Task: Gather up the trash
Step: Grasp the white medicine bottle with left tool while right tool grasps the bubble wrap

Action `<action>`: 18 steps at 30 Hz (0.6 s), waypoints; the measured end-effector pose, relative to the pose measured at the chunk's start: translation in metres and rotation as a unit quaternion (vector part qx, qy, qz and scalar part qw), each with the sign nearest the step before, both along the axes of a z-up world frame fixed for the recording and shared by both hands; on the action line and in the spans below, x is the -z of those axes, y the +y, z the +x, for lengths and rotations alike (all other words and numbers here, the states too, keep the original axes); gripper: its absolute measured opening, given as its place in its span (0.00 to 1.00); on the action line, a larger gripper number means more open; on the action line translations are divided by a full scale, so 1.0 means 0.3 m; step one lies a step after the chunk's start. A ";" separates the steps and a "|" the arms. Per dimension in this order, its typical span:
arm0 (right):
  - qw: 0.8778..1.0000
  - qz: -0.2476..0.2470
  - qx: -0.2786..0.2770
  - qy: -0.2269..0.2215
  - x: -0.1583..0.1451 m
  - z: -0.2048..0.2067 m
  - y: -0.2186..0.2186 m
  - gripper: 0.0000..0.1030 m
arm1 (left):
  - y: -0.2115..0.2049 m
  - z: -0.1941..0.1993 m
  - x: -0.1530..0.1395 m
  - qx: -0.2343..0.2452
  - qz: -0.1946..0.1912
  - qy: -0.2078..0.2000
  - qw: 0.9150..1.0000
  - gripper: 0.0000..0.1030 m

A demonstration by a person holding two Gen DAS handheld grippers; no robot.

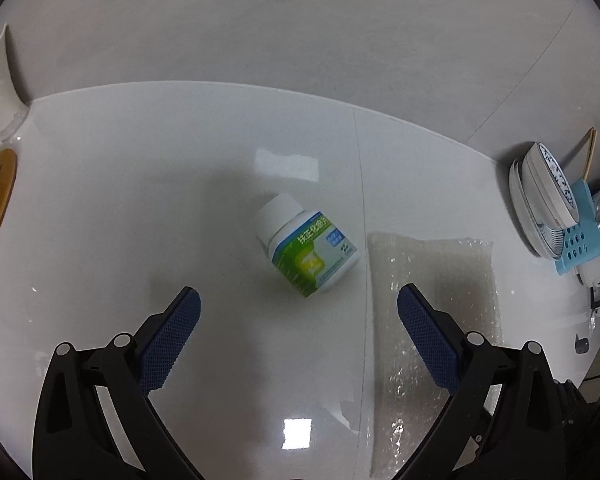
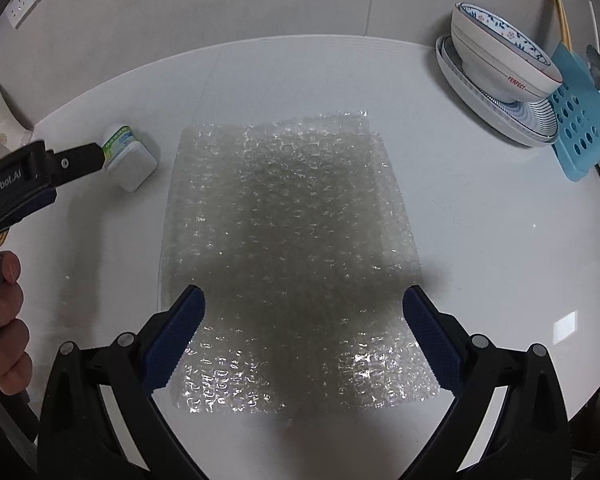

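Observation:
A white pill bottle (image 1: 306, 246) with a green and blue label lies on its side on the white table (image 1: 140, 168), just ahead of my open, empty left gripper (image 1: 298, 300). A sheet of clear bubble wrap (image 1: 432, 288) lies flat to its right. In the right wrist view the bubble wrap (image 2: 288, 248) lies under and ahead of my open, empty right gripper (image 2: 302, 300). The bottle (image 2: 130, 160) is at the left there, partly hidden by the left gripper's finger (image 2: 76, 164).
Stacked bowls and plates (image 2: 496, 80) lean in a blue rack (image 2: 580, 120) at the table's far right, with chopsticks behind. A paper cup (image 1: 0, 84) and a yellow coaster (image 1: 0, 200) sit at the far left. The wall stands behind the table.

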State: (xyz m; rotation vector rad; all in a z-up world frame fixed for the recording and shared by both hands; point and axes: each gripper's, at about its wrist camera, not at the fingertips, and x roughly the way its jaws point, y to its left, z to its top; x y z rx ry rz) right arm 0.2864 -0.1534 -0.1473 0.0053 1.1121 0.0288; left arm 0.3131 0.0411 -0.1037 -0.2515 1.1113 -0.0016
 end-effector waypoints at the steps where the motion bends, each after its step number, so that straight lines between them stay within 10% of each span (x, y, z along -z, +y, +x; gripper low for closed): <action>1: 1.000 0.000 0.000 0.008 0.011 0.014 -0.003 0.92 | -0.004 0.018 0.006 -0.002 0.002 0.005 1.000 0.94; 13: 0.998 -0.012 0.000 0.057 0.107 0.084 0.020 0.92 | -0.012 0.135 0.084 -0.035 0.011 0.056 0.998 0.92; 18: 0.998 -0.020 0.002 0.059 0.115 0.088 0.037 0.92 | -0.011 0.153 0.109 -0.048 0.012 0.081 0.995 0.77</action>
